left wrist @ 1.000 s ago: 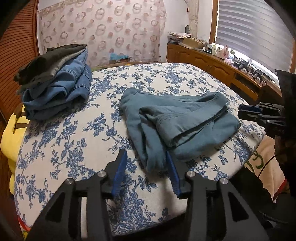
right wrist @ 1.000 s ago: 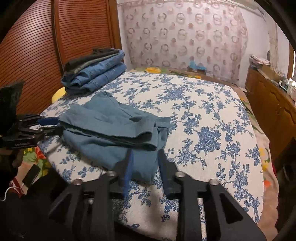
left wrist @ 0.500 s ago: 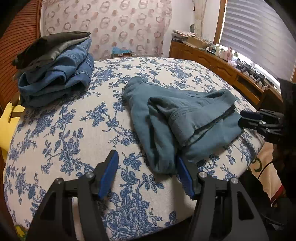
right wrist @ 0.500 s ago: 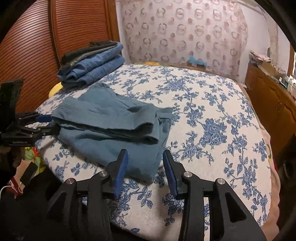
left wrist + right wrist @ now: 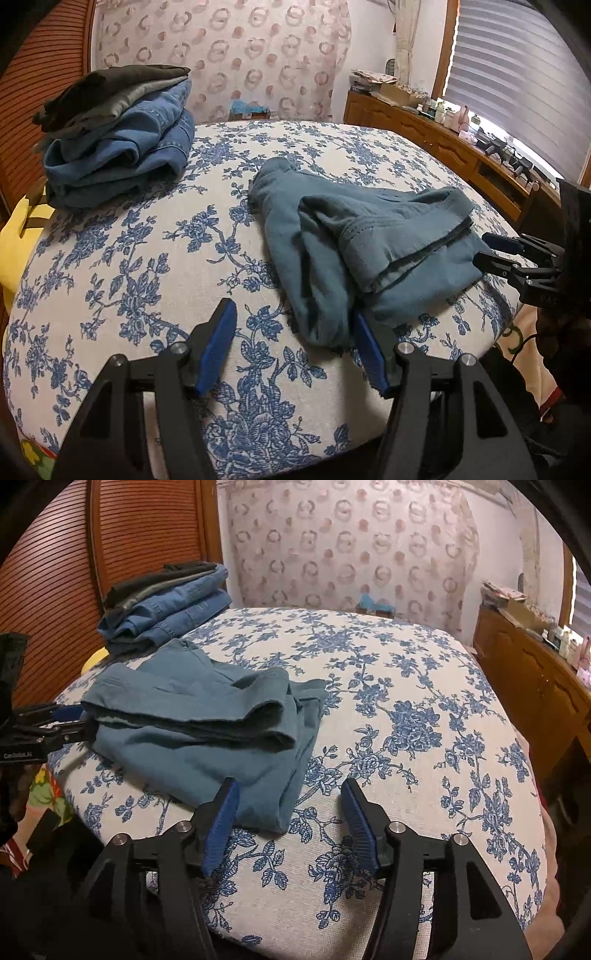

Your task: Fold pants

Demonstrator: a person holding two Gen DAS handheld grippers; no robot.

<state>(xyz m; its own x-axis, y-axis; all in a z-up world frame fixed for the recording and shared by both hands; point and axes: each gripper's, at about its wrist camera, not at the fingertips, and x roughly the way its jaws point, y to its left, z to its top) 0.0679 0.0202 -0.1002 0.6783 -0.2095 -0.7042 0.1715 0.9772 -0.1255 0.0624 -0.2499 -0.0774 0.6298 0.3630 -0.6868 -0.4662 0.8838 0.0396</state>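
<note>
Teal pants [image 5: 369, 251] lie in a loose, partly folded bundle on the blue-floral bed [image 5: 147, 258], toward its near edge. Left wrist view: centre to right of frame. Right wrist view: left of centre [image 5: 207, 731].

Long axis runs roughly edge-parallel, claw to claw. One end of the bundle points at each claw; a narrower tail runs off toward the upper middle of the left view.

Left claw [image 5: 295, 350]: jaws wide apart, holding nothing. The near fabric end sits in the right half of the gap, just beside or touching the right-hand finger [image 5: 369, 354]; cannot tell which.

Right claw [image 5: 290, 825]: also wide open and empty. The near corner of the pants lies between its jaws, toward the left-hand finger [image 5: 221, 819].

Each claw shows in the other's view, at the far end of the bundle: right claw at right frame edge [image 5: 517, 254], left claw at left frame edge [image 5: 55, 723]. So each one is nearest its own end, with neither favoured.

Judgement: the next move turns on that axis. Either pinch both ends and re-lay, or fold end over end. The top layer is skewed, so it needs squaring first.

Stack of folded jeans [image 5: 118, 147] sits upper left, well apart from the pants.
</note>
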